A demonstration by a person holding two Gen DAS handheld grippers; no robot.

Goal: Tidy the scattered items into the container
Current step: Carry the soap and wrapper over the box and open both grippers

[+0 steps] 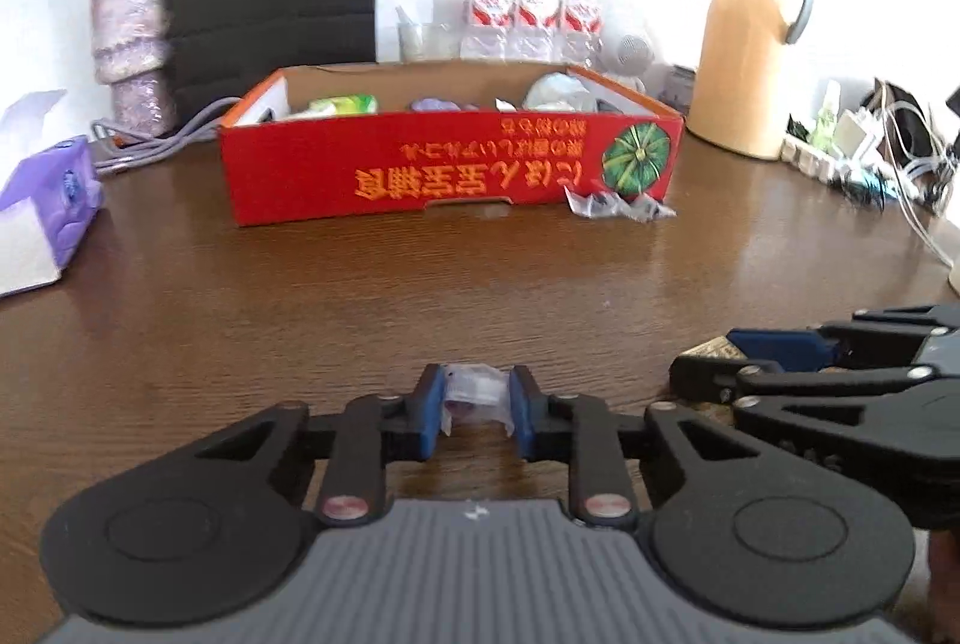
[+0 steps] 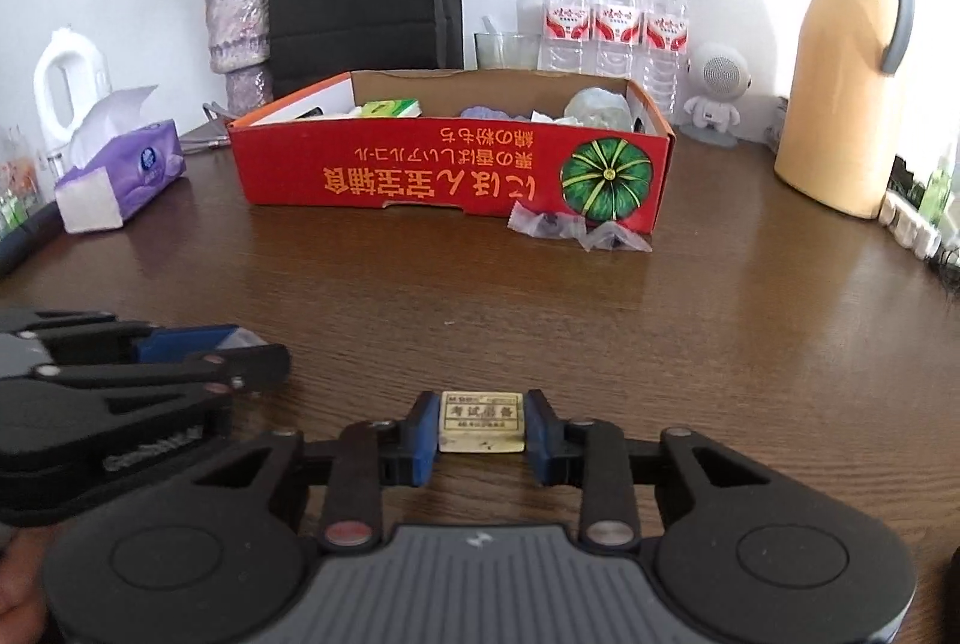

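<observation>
Dark wooden table (image 2: 690, 344) bearing red box (image 2: 450, 176), tissue box (image 2: 129, 176), thermos (image 2: 840, 86).

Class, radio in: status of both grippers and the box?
Left gripper shut on clear wrapper. Right gripper shut on eraser. Red box ahead, path clear.

The left tongs (image 1: 478, 413) sit low over the brown table (image 1: 360, 296), their blue pads closed against a small clear-wrapped packet (image 1: 474, 395) with something purple inside. To the right, the right tongs (image 1: 708, 365) reach in sideways, a pale, printed block just visible at their tips. Farther back stands a red cardboard box (image 1: 450, 164), open-topped, with several items inside. Crumpled clear wrappers (image 1: 618, 207) lie on the table touching the box's front right corner. A purple tissue box (image 1: 51, 206) is at the left, a tan jug (image 1: 753, 44) at the right.
</observation>
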